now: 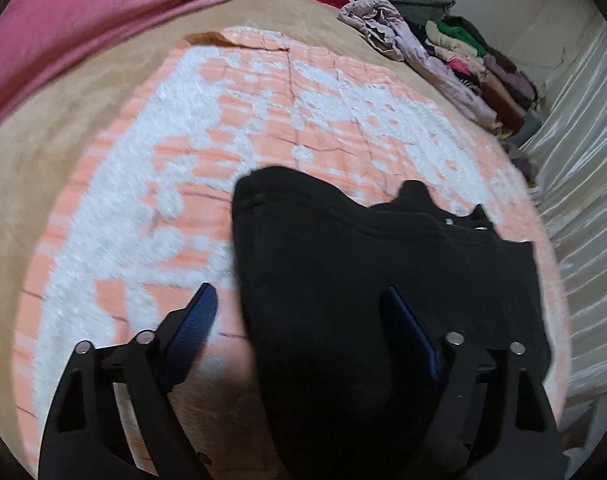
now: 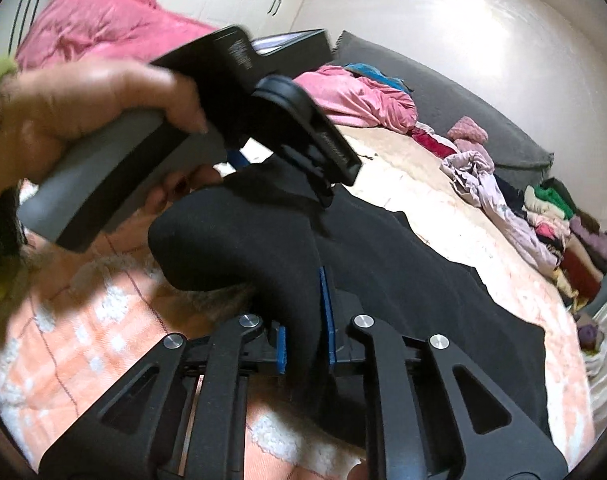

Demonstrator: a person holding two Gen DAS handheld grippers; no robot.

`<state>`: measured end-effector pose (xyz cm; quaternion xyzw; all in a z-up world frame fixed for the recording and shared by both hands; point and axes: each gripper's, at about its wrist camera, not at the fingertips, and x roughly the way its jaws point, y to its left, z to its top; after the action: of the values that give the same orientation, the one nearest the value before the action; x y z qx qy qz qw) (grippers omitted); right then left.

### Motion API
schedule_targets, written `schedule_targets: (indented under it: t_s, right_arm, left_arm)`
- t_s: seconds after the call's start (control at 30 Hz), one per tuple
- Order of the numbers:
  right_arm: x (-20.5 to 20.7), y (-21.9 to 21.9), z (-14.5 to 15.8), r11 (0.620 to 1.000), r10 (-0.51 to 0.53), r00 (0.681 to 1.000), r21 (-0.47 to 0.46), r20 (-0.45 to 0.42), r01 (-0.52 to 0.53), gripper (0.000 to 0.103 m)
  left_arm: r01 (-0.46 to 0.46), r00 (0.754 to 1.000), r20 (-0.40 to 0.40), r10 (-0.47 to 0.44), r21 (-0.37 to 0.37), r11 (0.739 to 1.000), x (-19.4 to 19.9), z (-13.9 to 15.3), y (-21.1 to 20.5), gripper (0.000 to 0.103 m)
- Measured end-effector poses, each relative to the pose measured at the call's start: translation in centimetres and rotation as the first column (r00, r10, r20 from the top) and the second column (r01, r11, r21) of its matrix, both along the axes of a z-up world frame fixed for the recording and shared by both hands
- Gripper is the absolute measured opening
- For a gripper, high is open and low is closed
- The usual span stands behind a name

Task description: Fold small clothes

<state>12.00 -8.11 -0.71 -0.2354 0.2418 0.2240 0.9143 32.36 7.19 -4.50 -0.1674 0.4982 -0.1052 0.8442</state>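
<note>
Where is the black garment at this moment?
The black garment lies on the orange-and-white blanket, low and right of centre in the left wrist view. In the right wrist view, the right hand-held gripper is shut on its near edge.

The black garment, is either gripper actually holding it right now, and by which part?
The right gripper is shut on the black garment, pinching a raised fold at its near edge. The left gripper is open around the cloth, not holding it.
</note>
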Motion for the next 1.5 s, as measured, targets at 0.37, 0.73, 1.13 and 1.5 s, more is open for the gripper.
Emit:
schedule_targets:
  t_s: [0.37,0.73,1.13,1.5]
  right_arm:
    - [0.5,-2.7,1.4,0.990,-0.035,0.998,0.138,-0.054,0.042,0.005]
    - [0.7,-9.8,3.7,0.936,-0.115,0.988,0.321,-0.104,0.143,0.004]
    - [0.3,-19.4,4.4,0.792,-0.257,0.940,0.509,-0.223,0.337,0.003]
    - [0.2,-25.4,1.3,0.661,-0.343,0.834,0.520,-0.432,0.541,0.004]
  left_arm:
    - [-0.036,0.999,0.010,0.036,-0.072,0.997,-1.7,1.2,-1.8,0.030]
    - [-0.018,0.997,0.079,0.019,-0.015,1.000,-1.5,7.8,-7.8,0.028]
    - [0.110,0.987,0.113,-0.119,0.084,0.990,-0.8,12.3,-21.1,0.028]
    - [0.237,0.968,0.034,-0.247,0.185,0.954,-0.3,8.2,-32.5,0.028]
